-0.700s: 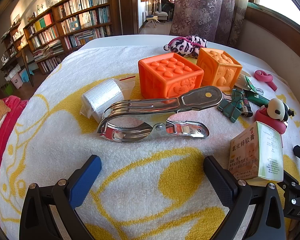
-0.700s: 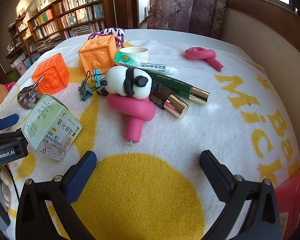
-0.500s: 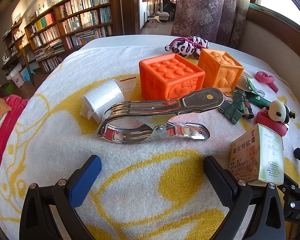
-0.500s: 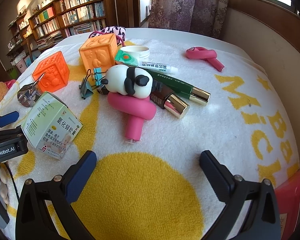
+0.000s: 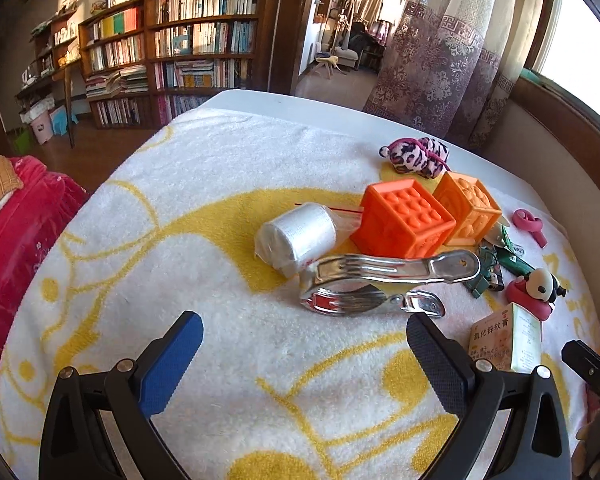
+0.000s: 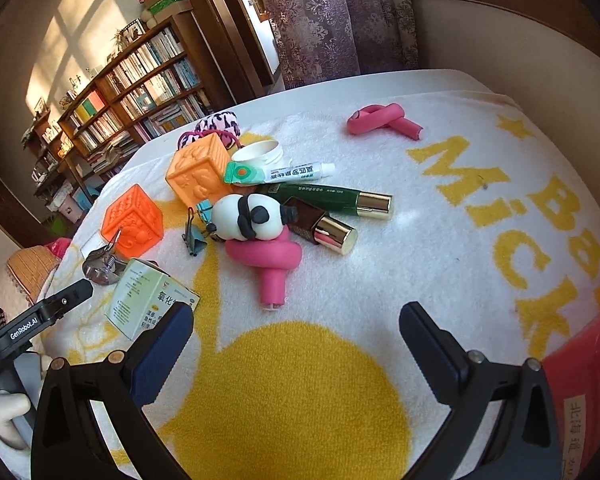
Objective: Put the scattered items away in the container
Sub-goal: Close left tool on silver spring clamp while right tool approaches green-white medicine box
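Both my left hand-held gripper [image 5: 302, 356] and right hand-held gripper [image 6: 296, 342] gape empty; the steel clamp [image 5: 388, 280] looks stiff and slick, so I'd pinch its flat handles.

Your left gripper [image 5: 304, 354] tilts steeply downward with its jaws spread wide and nothing between the pads. Your right gripper [image 6: 296, 342] tilts down the same way, jaws equally wide and empty. In the right wrist view your left hand [image 6: 4, 416] wraps the handle of its gripper at the lower left edge.
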The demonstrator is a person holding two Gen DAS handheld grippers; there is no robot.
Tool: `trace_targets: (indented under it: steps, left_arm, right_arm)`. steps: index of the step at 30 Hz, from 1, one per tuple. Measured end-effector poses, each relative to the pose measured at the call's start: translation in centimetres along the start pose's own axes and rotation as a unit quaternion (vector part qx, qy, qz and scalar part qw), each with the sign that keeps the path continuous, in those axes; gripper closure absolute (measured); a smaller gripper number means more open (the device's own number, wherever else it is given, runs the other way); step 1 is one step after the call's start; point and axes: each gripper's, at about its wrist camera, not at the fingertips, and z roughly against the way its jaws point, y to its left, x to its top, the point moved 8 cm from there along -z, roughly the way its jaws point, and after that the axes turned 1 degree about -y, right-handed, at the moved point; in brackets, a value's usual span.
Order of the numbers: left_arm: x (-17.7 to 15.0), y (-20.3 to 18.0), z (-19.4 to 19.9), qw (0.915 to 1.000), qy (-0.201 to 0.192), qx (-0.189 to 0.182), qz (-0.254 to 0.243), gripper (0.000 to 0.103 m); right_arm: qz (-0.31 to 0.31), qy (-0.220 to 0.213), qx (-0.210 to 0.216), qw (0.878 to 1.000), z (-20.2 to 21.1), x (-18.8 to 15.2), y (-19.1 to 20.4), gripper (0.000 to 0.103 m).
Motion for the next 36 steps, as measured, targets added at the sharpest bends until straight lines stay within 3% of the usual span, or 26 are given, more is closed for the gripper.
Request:
trace_targets:
  steps: [5,10,13,17,23,33,36]
  left_arm:
    - [1.1,0.2,-0.8,0.9999,0.002,0.000,-0.011,0.000]
    - [2.4,-0.5,-1.9,0.9997,0.003,0.002,-0.026,0.000]
    - [1.9,-1.4,-1.9,0.9993,0.005,-0.015,-0.034,0.000]
    - [0.4,-3.2,-2.4,0.9977,0.013,-0.010,-0.066,0.000]
    - [0.1,-3.8,-2.1,0.9991,0.003,0.005,-0.042,0.000]
    - [0.7,-3.6,-4.8,0.9989,0.013,0.031,-0.034,0.000]
    - [0.9,-3.3,-5.1,0.9997,0.014,0.014,-0.016,0.018]
  right_arm:
    - [0.022,-0.031,0.007,0.999,1.1,0.5,1.6,0.000]
    - [0.014,-0.030,0.013,0.999,1.1,0.5,1.5,0.000]
    - [0.011,-0.029,0.014,0.999,1.0,0.5,1.4,0.000]
    - [0.011,-0.038,0.019,0.999,1.5,0.6,1.6,0.000]
    - [0.014,-0.043,0.019,0.999,1.8,0.5,1.9,0.000]
    - [0.034,-0.051,0.022,0.998,2.2,0.3,3.0,0.001]
    - [0.039,-0.048,0.023,0.998,2.0,0.1,3.2,0.007]
